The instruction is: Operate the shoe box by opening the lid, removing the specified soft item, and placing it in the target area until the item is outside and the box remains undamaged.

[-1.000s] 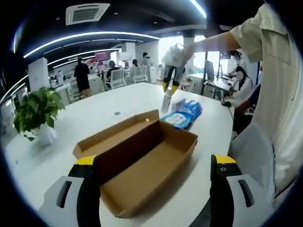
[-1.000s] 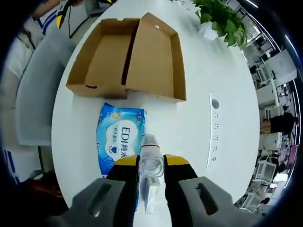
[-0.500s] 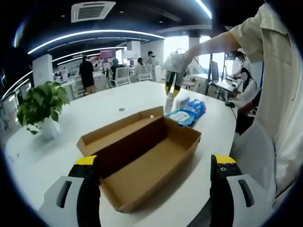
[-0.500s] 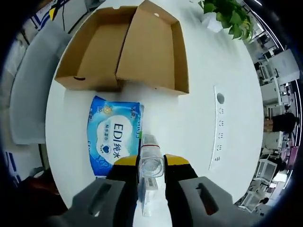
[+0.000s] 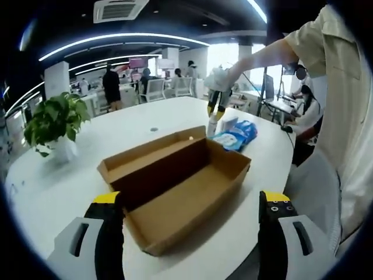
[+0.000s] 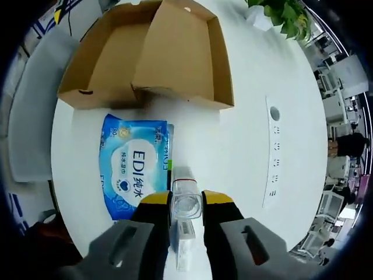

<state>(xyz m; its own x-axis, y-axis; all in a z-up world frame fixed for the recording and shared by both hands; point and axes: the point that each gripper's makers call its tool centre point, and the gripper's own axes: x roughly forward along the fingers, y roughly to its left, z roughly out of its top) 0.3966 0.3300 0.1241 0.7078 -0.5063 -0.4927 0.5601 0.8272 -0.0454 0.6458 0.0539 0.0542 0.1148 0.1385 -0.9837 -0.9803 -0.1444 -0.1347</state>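
The brown cardboard shoe box (image 5: 175,186) lies on the white table (image 5: 81,151) with its lid folded back, and its inside looks bare. My left gripper (image 5: 192,233) stands open just before the box's near end, nothing between its jaws. Beyond the box, my right gripper (image 5: 215,100) is shut on a small clear bottle (image 6: 186,201), held upright above a small white carton (image 6: 183,248). A blue soft pack of wipes (image 6: 133,168) lies flat on the table beside the carton, between it and the shoe box (image 6: 145,58). The pack of wipes (image 5: 238,133) also shows past the box's far corner.
A potted plant (image 5: 55,125) stands on the table's left side. A grey chair (image 5: 312,186) and the person's sleeve (image 5: 344,116) are close on the right. A cable port (image 6: 275,114) is set in the table (image 6: 250,157). Further desks, chairs and people fill the room behind.
Both views have shifted a little with the hands. My right gripper, still shut on the bottle, has drawn slightly away from the shoe box. The box and the wipes pack lie as before.
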